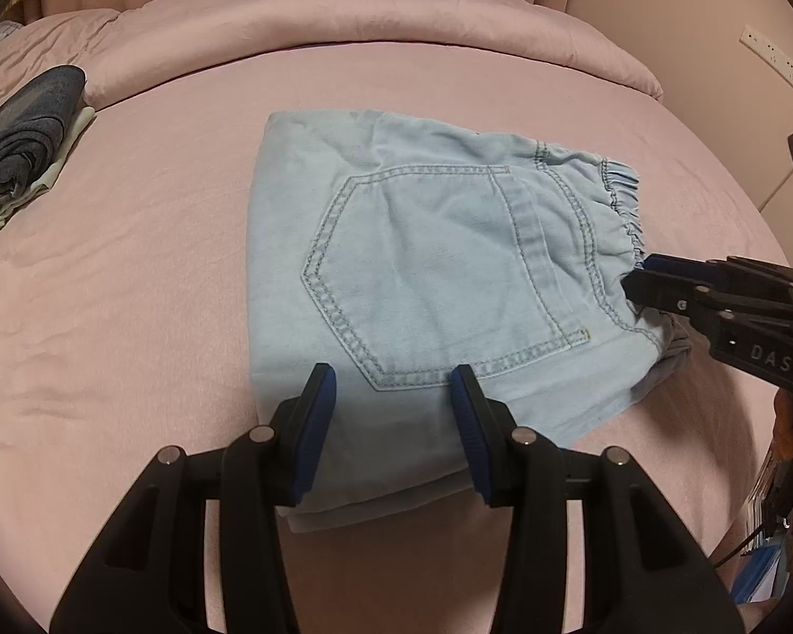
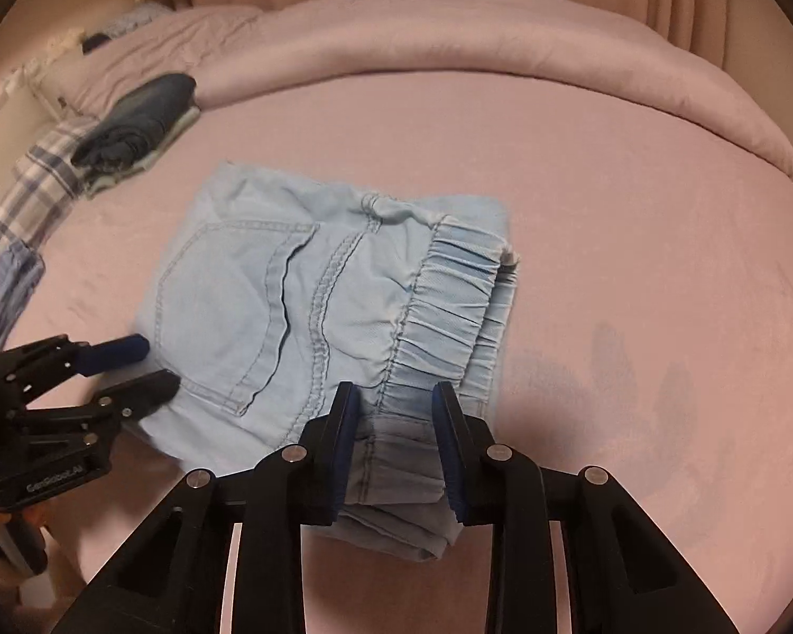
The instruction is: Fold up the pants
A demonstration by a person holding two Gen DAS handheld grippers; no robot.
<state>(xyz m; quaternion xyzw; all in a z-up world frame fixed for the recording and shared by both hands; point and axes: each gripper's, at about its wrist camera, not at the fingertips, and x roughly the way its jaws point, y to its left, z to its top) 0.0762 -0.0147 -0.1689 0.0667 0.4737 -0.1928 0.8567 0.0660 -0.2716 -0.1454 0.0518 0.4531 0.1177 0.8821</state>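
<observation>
Pants [image 1: 428, 274]: light blue denim, folded into a compact stack of layers, lying flat on the bed near its middle, somewhat toward the near edge; back pocket faces up.
Waistband [image 2: 449, 306]: gathered elastic, forming the stack's end that points toward the bed's right side; the folded layers show at its near corner.
Pocket [image 1: 423, 269]: stitched outline, flat, on the top layer.
Left claw [image 1: 394, 417]: at the stack's near edge beside the pocket's lower point, jaws partly apart with the fabric's edge between the blue pads [image 1: 317, 422]; whether the pads press on the cloth cannot be told.
Right claw [image 2: 394, 441]: at the near corner of the waistband, jaws narrowly apart, straddling the gathered band; whether the pads pinch it cannot be told. In the left wrist view its tips [image 1: 645, 280] meet the waistband edge.
Bed [image 1: 132, 317]: pink sheet, lightly creased, with a rolled pink duvet [image 1: 396, 16] along the far edge.
Dark folded clothes [image 1: 21, 153]: a navy pile on a pale garment, at the bed's far left, well apart from the pants.
Checked cloth [image 2: 37, 179]: at the left edge of the bed, beside the dark pile.
</observation>
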